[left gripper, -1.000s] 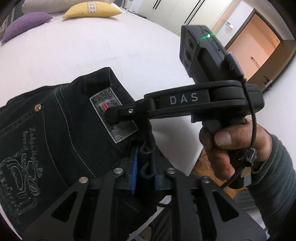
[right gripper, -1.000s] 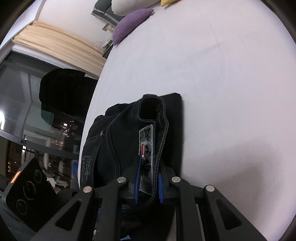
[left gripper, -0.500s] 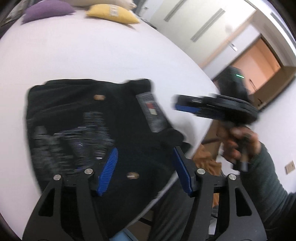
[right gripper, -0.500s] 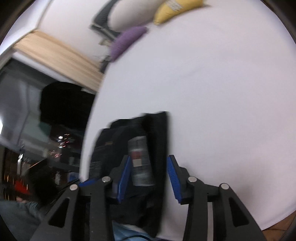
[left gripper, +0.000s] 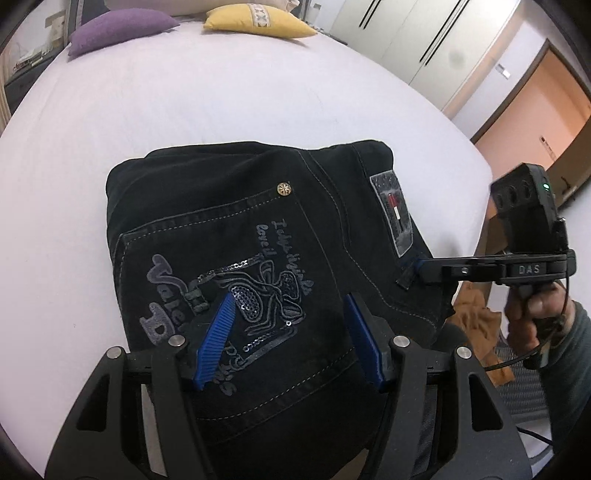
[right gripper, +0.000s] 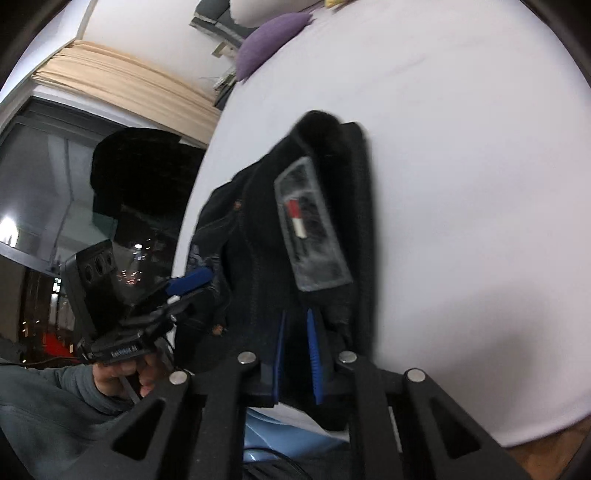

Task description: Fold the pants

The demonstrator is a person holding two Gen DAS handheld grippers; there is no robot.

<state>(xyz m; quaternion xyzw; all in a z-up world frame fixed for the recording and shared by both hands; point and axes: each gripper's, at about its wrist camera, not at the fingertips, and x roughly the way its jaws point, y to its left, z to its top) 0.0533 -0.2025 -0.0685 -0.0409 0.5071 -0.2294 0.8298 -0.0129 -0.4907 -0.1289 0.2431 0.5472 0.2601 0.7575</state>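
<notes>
L gripper point(left gripper: 288, 332) has let go: a sec ago its pads were pinched on the waistband by the patch, now the jaws stand apart above the back pocket w/ nothing between them, just hovering over the embroidery. R gripper point(right gripper: 295, 350) opened briefly and its jaws have just been closing again; its blue pads sit nearly together w/ dark denim bunched between them right below the patch point(right gripper: 312, 229), so it looks clenched on the waistband edge, tho the frame is blurred and I can't swear the pads press. The jeans point(left gripper: 258, 240) now lie as a compact folded stack on the bed point(left gripper: 184, 92), near its front edge, pocket side up, instead of hanging from both grippers. I'd say the fold is basically done and this is a last tug or tidy at the waistband corner. From the L gripper the jeans lie directly beneath and ahead; the R one comes in from the right side, tip touching the waistband just under the patch. Purple pillow point(left gripper: 118, 31) and yellow pillow point(left gripper: 258, 22) sit well apart at the far end
</notes>
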